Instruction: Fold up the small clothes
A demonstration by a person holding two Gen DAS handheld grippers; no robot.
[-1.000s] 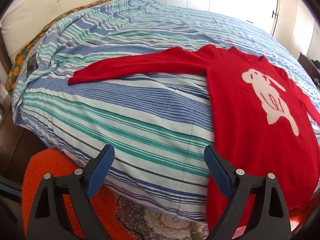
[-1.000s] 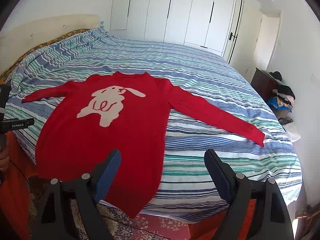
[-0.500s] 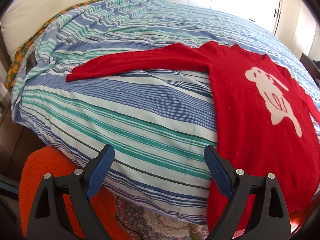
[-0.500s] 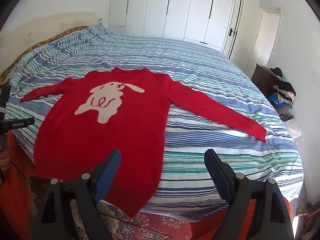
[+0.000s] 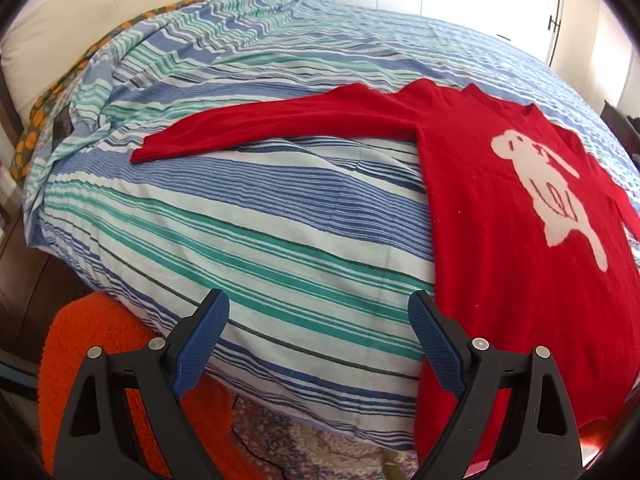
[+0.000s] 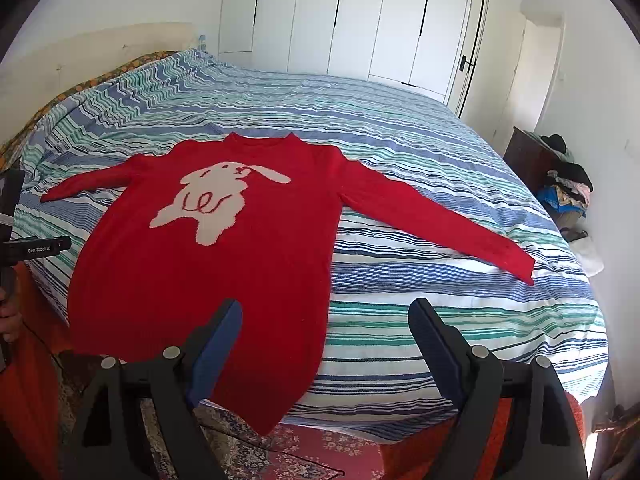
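So far no fold is made: the red sweater [image 6: 208, 272] lies flat on the bed [image 6: 400, 152], sleeves spread, while the left gripper [image 5: 318, 338] and right gripper [image 6: 326, 340] hover with jaws released and empty.

Text in right wrist view: "GenRobot.AI", white letters on a black device [image 6: 38, 247] at the left edge.
Left wrist view: no readable text anywhere.

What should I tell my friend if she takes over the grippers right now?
Left gripper: open, empty, above the bed's near edge.
Right gripper: open, empty, over the hem.
Red sweater: flat, front up, on the striped bedspread, both sleeves spread out, hem hanging over the edge.
Done: laid out only; no fold yet.
Left: fold in the sleeves, then the body.
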